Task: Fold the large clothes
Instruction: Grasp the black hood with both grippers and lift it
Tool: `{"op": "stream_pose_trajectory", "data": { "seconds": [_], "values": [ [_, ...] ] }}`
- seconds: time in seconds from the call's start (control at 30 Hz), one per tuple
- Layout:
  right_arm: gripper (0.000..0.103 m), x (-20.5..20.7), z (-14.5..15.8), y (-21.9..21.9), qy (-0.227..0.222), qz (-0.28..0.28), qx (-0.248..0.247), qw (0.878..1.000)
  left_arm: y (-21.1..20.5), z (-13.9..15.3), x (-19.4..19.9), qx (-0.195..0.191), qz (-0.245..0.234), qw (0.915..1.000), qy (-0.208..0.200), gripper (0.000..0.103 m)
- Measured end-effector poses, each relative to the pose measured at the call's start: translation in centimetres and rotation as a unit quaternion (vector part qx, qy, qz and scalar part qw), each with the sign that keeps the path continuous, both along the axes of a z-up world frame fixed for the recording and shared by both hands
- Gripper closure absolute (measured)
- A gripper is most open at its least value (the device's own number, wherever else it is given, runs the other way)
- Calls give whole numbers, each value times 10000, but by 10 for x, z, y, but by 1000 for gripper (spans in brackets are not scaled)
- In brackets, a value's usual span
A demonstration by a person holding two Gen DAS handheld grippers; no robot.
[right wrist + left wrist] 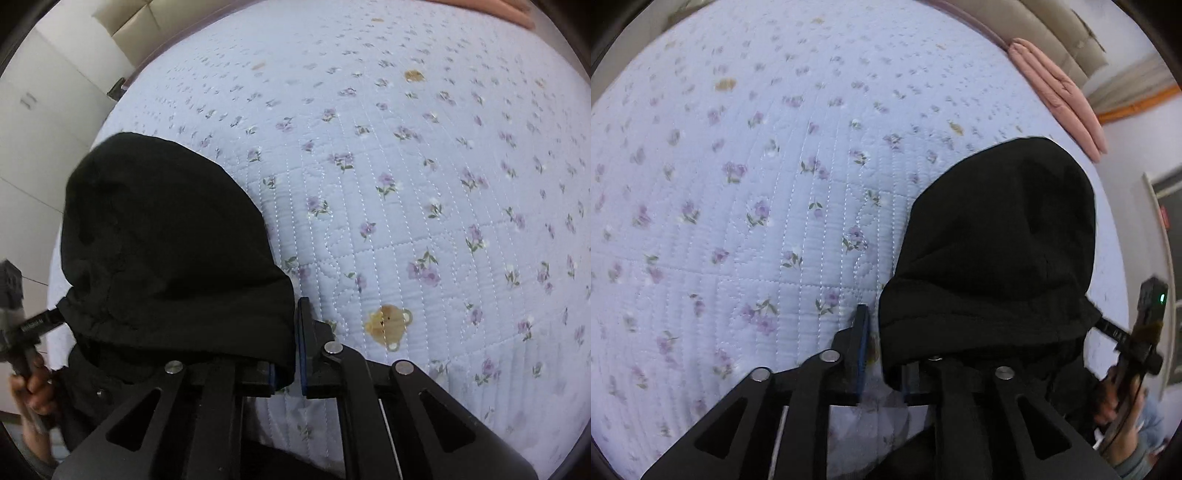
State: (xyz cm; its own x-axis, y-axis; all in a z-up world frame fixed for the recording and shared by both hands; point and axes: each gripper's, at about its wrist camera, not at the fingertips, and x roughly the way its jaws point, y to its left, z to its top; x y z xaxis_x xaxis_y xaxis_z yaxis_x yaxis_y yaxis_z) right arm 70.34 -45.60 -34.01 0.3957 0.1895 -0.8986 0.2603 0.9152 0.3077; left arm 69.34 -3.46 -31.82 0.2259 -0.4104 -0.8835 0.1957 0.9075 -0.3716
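Note:
A large black hooded garment [993, 251] hangs above the bed, held up between both grippers; it also shows in the right wrist view [166, 243]. My left gripper [882, 332] is shut on the garment's edge; its left finger [860, 332] shows, the right one is hidden under black cloth. My right gripper [291, 332] is shut on the opposite edge; its right finger [304, 332] shows, the left one is covered by cloth. The right gripper appears at the right edge of the left wrist view [1141, 332], and the left gripper at the left edge of the right wrist view [18, 325].
A light blue quilted bedspread [757, 184] with purple flowers covers the bed, also in the right wrist view [424, 184]. A folded pink blanket [1060, 96] lies at the far bed edge. White cupboards [40, 122] stand beyond the bed.

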Motion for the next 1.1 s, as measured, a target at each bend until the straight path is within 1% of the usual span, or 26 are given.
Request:
{"op": "stream_pose_trajectory", "data": {
  "seconds": [0.03,0.07,0.1,0.17,0.23,0.27,0.33,0.37,0.4,0.43,0.47,0.5,0.53,0.57,0.63,0.67,0.7,0.77,0.8,0.83,0.87,0.9,0.93,1.03,1.1],
  "values": [
    [93,-2,4,-1,20,44,-4,10000,0,8,-6,212,-94,9996,-176,73],
    [82,-4,8,-1,43,71,-24,10000,1,15,-10,373,-174,9986,-323,63],
    [70,-8,14,-2,80,73,-58,9999,3,25,-18,522,-300,9970,-495,56],
    [59,-18,29,-6,46,122,-56,9999,11,41,-32,623,-546,9947,-615,49],
    [53,-31,47,-11,-64,170,-103,9998,18,51,-42,749,-703,9926,-642,49],
    [50,-40,58,-4,-113,188,-126,9997,21,57,-46,877,-724,9910,-701,49],
    [48,-47,81,-4,-292,228,-198,9991,26,71,-49,960,-663,9888,-932,49],
    [47,-49,92,1,-381,274,-241,9986,24,86,-48,788,-567,9887,-1138,49],
    [46,-45,102,5,-495,341,-302,9977,21,97,-46,615,-533,9888,-1247,49],
    [45,-36,109,11,-613,439,-354,9965,13,110,-40,360,-497,9881,-1408,49],
    [41,-26,115,20,-681,506,-382,9957,6,117,-36,155,-470,9871,-1520,49],
    [39,-11,121,31,-787,595,-442,9941,-6,119,-28,2,-506,9869,-1534,49],
    [39,1,124,41,-847,648,-480,9931,-21,117,-19,-92,-613,9871,-1479,49],
    [39,13,126,48,-886,722,-469,9923,-37,111,-11,-30,-702,9875,-1410,49],
    [39,43,120,68,-916,914,-485,9904,-61,93,-1,210,-895,9874,-1284,49],
    [39,53,116,76,-875,973,-560,9898,-70,81,1,433,-958,9867,-1237,49],
    [39,63,108,84,-799,1068,-626,9891,-75,69,0,620,-1007,9857,-1197,49],
    [39,81,82,98,-579,1248,-751,9876,-82,37,0,1017,-1100,9834,-1021,49],
    [39,86,66,103,-427,1295,-925,9863,-83,23,0,1092,-1133,9837,-870,49],
    [39,88,51,109,-263,1347,-1060,9849,-82,11,-2,1067,-1143,9845,-798,48],
    [40,88,37,112,-121,1419,-1133,9833,-79,9,-5,1001,-1129,9843,-916,48],
    [40,87,29,113,-102,1450,-1147,9827,-78,9,-8,962,-1126,9836,-1027,48],
    [40,84,24,112,-235,1411,-1183,9826,-77,9,-9,959,-1118,9837,-1031,48],
    [39,82,25,112,-260,1363,-1195,9831,-75,15,-10,963,-1045,9848,-998,48],
    [39,77,34,117,-245,1382,-1358,9807,-70,28,-15,939,-969,9850,-1079,48]
  ]
}}
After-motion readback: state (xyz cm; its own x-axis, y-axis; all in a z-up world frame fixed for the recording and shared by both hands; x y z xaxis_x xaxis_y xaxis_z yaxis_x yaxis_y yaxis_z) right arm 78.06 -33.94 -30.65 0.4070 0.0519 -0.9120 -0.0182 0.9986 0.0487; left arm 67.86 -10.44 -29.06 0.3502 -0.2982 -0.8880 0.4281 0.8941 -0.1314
